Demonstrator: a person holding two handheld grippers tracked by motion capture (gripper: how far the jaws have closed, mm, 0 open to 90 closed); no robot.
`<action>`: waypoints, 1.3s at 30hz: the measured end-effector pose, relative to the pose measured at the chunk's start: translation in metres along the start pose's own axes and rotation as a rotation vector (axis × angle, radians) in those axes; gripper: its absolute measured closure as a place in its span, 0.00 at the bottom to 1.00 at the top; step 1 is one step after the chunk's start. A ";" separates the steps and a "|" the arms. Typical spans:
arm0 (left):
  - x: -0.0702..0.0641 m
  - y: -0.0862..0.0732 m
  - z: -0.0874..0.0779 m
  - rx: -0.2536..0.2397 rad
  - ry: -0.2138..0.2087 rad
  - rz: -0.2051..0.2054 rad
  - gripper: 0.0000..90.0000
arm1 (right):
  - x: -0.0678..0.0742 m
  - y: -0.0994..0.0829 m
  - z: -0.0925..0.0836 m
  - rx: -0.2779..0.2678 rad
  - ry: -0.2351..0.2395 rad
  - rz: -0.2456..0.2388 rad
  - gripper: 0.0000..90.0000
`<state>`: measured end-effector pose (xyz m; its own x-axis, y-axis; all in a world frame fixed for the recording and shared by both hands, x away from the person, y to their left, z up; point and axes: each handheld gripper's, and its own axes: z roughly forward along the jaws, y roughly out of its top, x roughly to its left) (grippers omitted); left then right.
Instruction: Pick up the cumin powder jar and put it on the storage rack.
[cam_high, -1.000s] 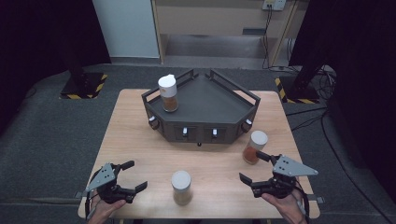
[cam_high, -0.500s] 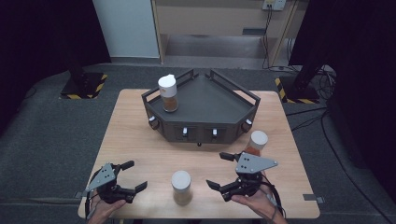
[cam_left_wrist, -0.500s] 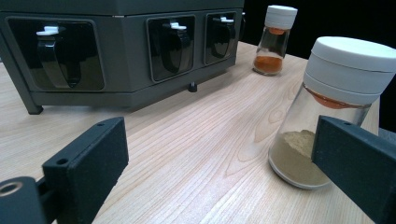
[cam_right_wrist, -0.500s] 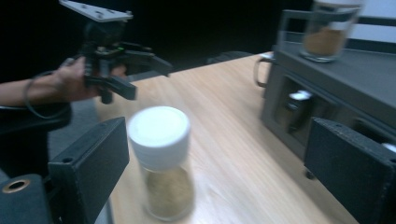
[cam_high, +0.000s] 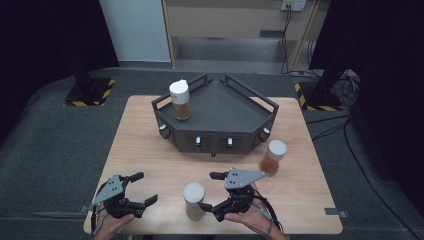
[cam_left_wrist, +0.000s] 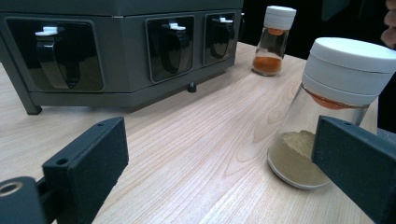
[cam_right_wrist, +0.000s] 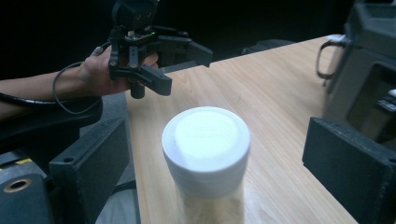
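Fingers of our right gripper have swung in from the counter's right, now spread around the tan spice jar; left gripper waits open.

white-capped tan spice jar, black tongs

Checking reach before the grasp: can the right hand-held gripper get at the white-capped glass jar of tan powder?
Probably yes: the right hand-held gripper is open beside the white-capped glass jar of tan powder, nothing between them.
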<state>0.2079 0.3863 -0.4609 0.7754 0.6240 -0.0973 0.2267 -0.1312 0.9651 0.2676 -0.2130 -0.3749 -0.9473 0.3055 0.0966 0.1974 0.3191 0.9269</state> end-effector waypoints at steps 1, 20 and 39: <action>0.000 0.000 0.000 0.000 0.000 0.000 0.03 | -0.002 -0.001 0.007 0.007 0.012 0.001 0.08; -0.001 0.001 0.001 0.008 -0.001 0.009 0.03 | 0.004 -0.027 0.046 0.009 0.003 -0.024 0.21; -0.001 0.001 0.000 0.009 0.000 0.009 0.03 | 0.006 -0.029 0.039 -0.031 -0.032 -0.049 0.37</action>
<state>0.2080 0.3854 -0.4596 0.7775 0.6226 -0.0883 0.2246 -0.1438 0.9638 0.2662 -0.1859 -0.4151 -0.9471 0.3184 0.0396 0.1425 0.3069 0.9410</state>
